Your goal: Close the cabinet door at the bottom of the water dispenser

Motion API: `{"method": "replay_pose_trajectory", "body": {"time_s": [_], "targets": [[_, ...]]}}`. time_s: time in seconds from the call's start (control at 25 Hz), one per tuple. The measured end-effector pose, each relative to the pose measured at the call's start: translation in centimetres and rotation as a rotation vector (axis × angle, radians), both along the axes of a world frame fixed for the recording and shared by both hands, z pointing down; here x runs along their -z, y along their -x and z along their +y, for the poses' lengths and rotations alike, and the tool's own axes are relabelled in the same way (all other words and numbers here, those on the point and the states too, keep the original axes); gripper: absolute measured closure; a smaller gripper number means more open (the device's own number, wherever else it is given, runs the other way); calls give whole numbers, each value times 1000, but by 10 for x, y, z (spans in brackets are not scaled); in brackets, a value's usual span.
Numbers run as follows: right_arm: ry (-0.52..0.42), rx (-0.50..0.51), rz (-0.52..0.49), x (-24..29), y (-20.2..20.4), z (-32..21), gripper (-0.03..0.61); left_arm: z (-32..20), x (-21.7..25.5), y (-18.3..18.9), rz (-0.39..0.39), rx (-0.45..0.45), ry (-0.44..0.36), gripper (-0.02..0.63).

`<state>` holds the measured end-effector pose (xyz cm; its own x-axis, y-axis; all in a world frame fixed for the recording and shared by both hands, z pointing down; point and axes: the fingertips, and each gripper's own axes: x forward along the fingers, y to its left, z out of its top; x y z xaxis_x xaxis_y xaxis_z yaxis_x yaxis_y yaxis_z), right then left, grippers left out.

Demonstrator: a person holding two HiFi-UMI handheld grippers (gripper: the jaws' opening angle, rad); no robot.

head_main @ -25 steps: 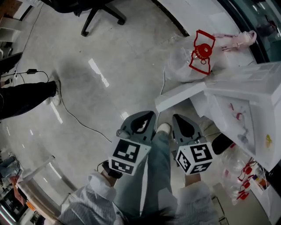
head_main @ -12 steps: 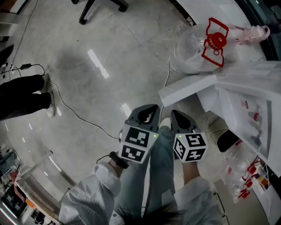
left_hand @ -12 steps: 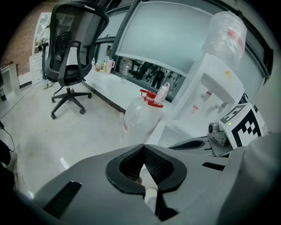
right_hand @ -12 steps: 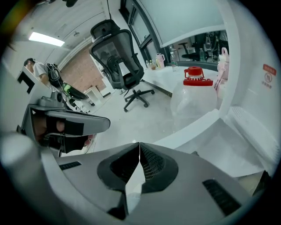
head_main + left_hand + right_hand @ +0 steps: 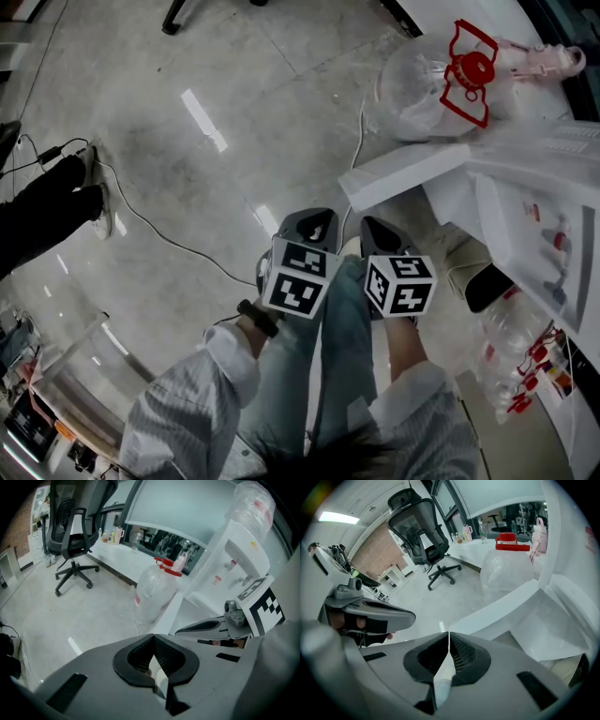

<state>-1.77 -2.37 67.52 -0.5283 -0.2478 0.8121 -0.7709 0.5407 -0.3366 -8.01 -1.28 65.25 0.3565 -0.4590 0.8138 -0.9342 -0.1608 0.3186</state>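
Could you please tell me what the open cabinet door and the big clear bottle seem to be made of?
Cabinet door: probably white plastic or painted sheet; it looks smooth and matte, a thin flat panel.
Bottle: likely clear plastic; the walls are see-through and glossy.

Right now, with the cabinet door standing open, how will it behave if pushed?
The cabinet door looks like a thin, flat white panel, so it probably swings as one stiff, fairly light piece. It stands out from the water dispenser on one edge, so a push should turn it about that hinge rather than slide it. Its smooth face may be slippery.
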Motion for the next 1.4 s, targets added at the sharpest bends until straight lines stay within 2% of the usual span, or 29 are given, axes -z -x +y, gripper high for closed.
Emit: {"method": "replay_pose_trajectory", "body": {"time_s": [0.28,0.6,0.68,0.92,1.08,1.4], "targets": [[94,1,35,-16,2,9,561,9,-16,10,-6,27,85,603],[161,-13,87,-31,8,11,552,7,-10,26,-25,25,71,604],[190,-37,95,-36,8,11,493,6,-10,30,-32,20,67,604],[262,-128,96,-48,13,6,400,5,-10,42,-25,24,64,603],[290,-191,104,-54,14,-2,376,2,-10,45,-14,16,54,603],[336,-333,111,-66,9,-15,373,-12,-11,56,-18,14,50,603]]}}
